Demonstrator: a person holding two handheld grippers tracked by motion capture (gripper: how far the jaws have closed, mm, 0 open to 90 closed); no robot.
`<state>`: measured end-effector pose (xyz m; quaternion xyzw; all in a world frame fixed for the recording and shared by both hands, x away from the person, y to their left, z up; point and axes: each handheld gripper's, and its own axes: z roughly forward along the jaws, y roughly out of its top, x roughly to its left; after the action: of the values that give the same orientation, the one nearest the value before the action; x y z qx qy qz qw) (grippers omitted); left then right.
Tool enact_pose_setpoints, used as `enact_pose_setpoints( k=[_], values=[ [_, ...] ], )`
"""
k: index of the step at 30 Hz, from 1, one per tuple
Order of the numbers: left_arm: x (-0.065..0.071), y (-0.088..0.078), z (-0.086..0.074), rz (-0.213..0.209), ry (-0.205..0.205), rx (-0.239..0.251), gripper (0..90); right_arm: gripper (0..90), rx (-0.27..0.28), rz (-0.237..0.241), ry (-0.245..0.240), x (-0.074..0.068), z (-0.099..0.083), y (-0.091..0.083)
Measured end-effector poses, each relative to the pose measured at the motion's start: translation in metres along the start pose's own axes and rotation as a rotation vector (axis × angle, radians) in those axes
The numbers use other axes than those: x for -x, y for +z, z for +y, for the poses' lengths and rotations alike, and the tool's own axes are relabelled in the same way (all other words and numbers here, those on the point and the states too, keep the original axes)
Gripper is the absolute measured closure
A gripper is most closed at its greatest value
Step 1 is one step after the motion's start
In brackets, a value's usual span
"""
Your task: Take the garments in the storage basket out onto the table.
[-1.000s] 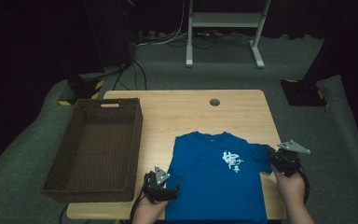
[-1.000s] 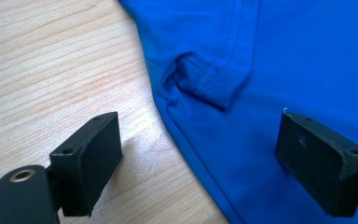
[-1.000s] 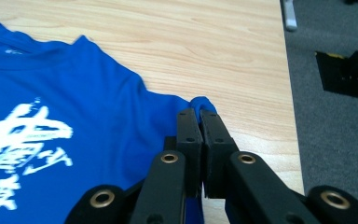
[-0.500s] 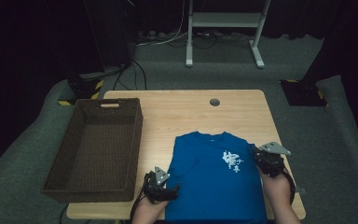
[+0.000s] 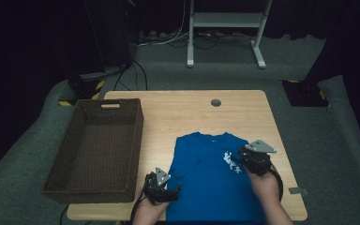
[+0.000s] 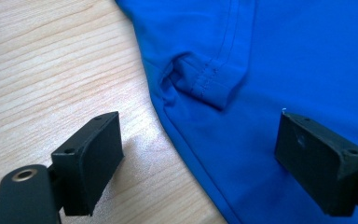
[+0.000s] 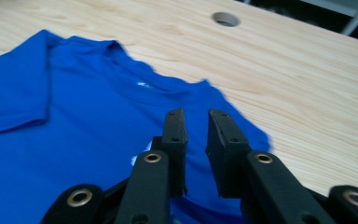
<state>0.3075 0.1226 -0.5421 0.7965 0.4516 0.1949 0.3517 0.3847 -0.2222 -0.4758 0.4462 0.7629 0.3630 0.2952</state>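
So the blue T-shirt (image 5: 213, 180) is lying flat on the wooden surface (image 5: 178, 112), toward the person's edge, collar pointing away from them, with the wicker basket (image 5: 96, 150) sitting just beside it on the left. The left tongs (image 5: 161, 187) are parked low at the shirt's left side edge near the bottom, forearm coming in from the bottom of the high view, the tool turned in toward the cloth. In the left gripper view those left tongs (image 6: 200, 154) are spread wide and released, one jaw over bare wood and the other over the blue fabric, with the shirt's side edge and a little folded-in sleeve hem (image 6: 205, 79) lying between and ahead of them, nothing pinched. The right hand (image 5: 265, 185) reaches further up the surface, over the shirt's right side by the white chest print (image 5: 232, 163), wrist roughly straight, the right tongs (image 5: 251, 159) aimed forward and a bit inward. In the right gripper view the right tongs (image 7: 196, 140) hover above the shirt pointing at the collar; the jaws have just been opening a crack, only a narrow gap shows, and no cloth is between them.
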Motion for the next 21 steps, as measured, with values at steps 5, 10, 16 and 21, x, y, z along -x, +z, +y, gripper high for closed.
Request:
enact_pose_setpoints(
  k=[5, 10, 16, 21],
  values=[
    [0.000, 0.000, 0.000, 0.000, 0.001, 0.000, 15.1, 74.3, -0.024, -0.043, 0.076, 0.030, -0.018, -0.015],
    [0.001, 0.001, 0.000, -0.001, 0.000, -0.001, 15.1, 70.5, -0.049, -0.032, 0.121, 0.038, -0.037, -0.017],
    [0.001, 0.001, 0.000, 0.000, -0.001, 0.000, 15.2, 69.8, -0.067, -0.019, 0.170, 0.040, -0.047, -0.007],
    [0.001, 0.001, 0.000, -0.001, -0.001, 0.000, 15.2, 79.7, -0.103, -0.019, 0.206, 0.044, -0.053, 0.002]
  ],
)
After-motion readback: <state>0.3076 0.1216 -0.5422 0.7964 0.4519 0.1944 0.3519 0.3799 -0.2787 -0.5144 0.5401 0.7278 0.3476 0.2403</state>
